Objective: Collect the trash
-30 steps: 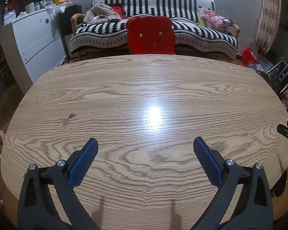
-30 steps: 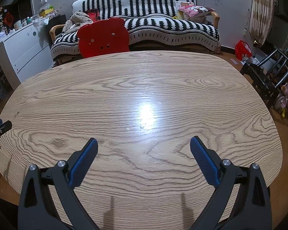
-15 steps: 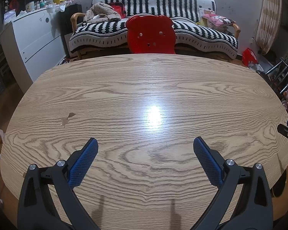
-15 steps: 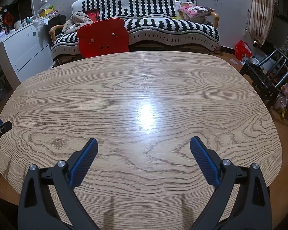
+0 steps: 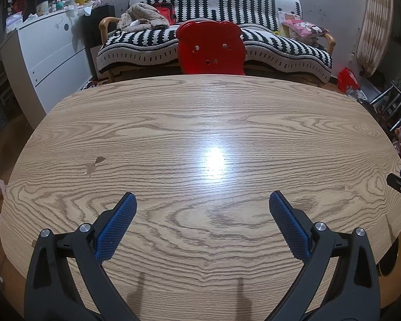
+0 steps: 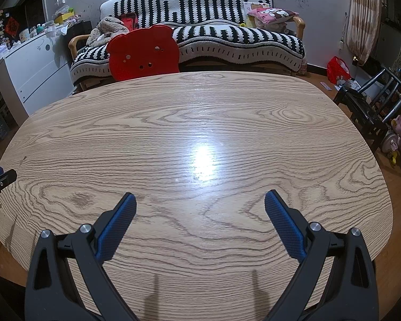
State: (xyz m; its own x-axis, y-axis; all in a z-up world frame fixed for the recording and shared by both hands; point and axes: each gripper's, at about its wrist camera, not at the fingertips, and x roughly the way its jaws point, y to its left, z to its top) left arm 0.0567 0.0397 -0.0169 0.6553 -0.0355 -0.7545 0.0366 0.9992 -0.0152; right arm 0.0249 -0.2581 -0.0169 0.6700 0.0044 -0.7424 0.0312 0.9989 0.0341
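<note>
**Two grippers hanging wide over a bare-looking oak table**

The big oval wooden table [image 5: 200,133] is filling most of what I am seeing, its grain swirling and a bright lamp glare sitting near the middle. Behind its far edge a sofa [image 5: 254,34] is wearing a black-and-white striped cover, with a white dresser [image 5: 48,53] standing off the far left corner and a black chair [image 6: 366,101] waiting off the right edge. A red bear-shaped chair back [image 5: 211,48] is poking up just beyond the far edge.

The left gripper [image 5: 202,219] is hovering above the near edge, its blue pads [image 5: 115,224] spread wide with nothing between them. The right gripper [image 6: 200,218] is doing the same beside it, fingers equally far apart and empty.

As for trash, the only candidate I can make out is a small brownish scrap or chip [image 5: 95,164] lying flat on the left part of the tabletop, well apart from both grippers; I cannot tell whether it is loose litter or a flaw in the veneer.
</note>
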